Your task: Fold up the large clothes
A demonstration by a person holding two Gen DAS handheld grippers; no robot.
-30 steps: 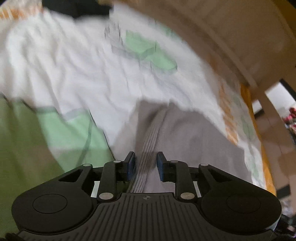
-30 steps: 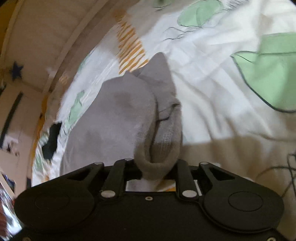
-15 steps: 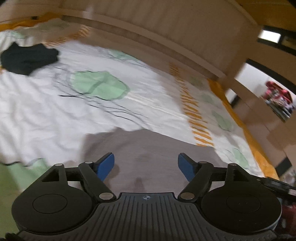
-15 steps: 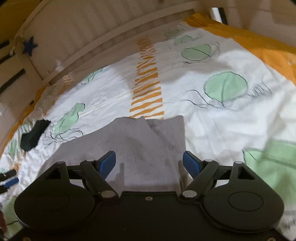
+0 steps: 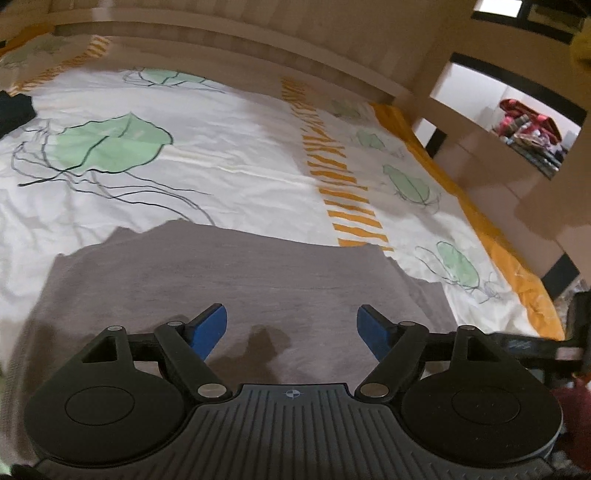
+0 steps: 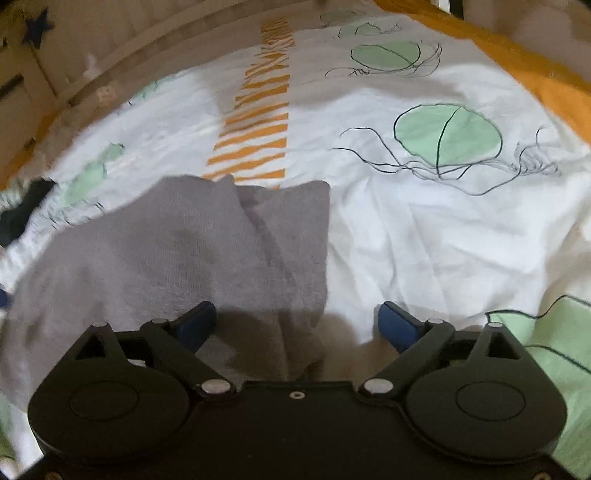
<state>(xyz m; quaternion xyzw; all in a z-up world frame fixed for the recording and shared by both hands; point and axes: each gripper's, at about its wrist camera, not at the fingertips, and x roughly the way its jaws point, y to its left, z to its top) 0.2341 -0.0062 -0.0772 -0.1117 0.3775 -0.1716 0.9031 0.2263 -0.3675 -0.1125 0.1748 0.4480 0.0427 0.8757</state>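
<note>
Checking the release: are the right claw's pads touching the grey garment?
Apart. The right wrist view shows the right claw open, its pads clear of the grey garment lying on the sheet below.

Dim rm, slatted wood headboard (image 5: 229,22)

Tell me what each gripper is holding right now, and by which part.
Nothing is held. The left gripper and right gripper have just been opening, and both stand open above the grey garment, which lies flat on the bedsheet, untouched by the blue pads.
</note>
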